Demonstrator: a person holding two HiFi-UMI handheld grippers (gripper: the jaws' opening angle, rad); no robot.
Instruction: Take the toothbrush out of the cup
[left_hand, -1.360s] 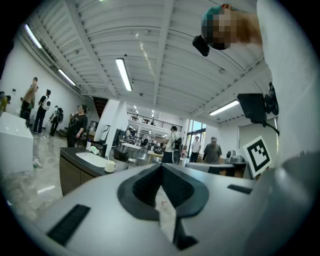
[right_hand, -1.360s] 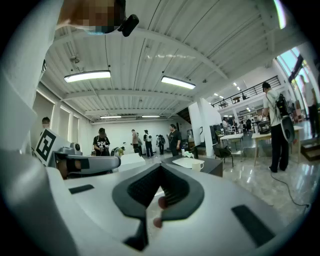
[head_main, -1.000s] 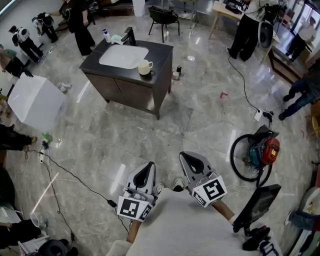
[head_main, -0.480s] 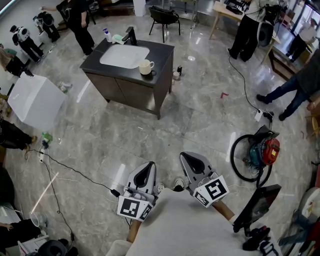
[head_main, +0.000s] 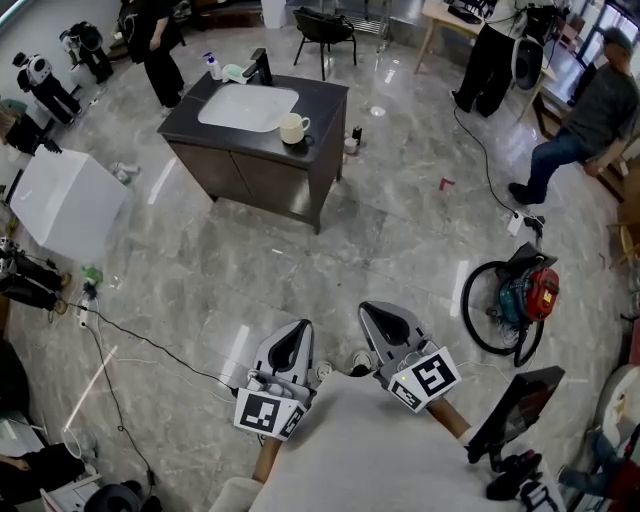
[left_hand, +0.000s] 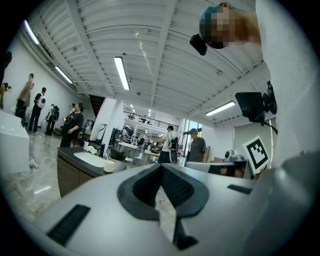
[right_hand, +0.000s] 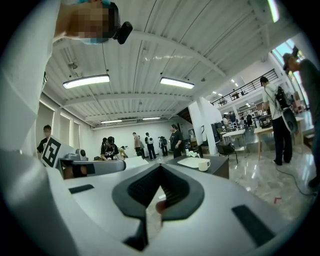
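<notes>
The left gripper (head_main: 299, 329) and the right gripper (head_main: 373, 311) are held low at 6 o'clock. Both are closed tip to tip, and nothing is held. The cup (head_main: 292, 128) is seen far off at 11 o'clock on the counter (head_main: 322, 100), beside the sink (head_main: 248, 106). A thin toothbrush (left_hand: 106, 157) is stood in it.

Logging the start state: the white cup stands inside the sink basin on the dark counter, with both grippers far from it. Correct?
Not quite. The head view shows the cup on the counter beside the sink basin, not inside it. Both the left gripper and the right gripper are indeed far from it.
</notes>
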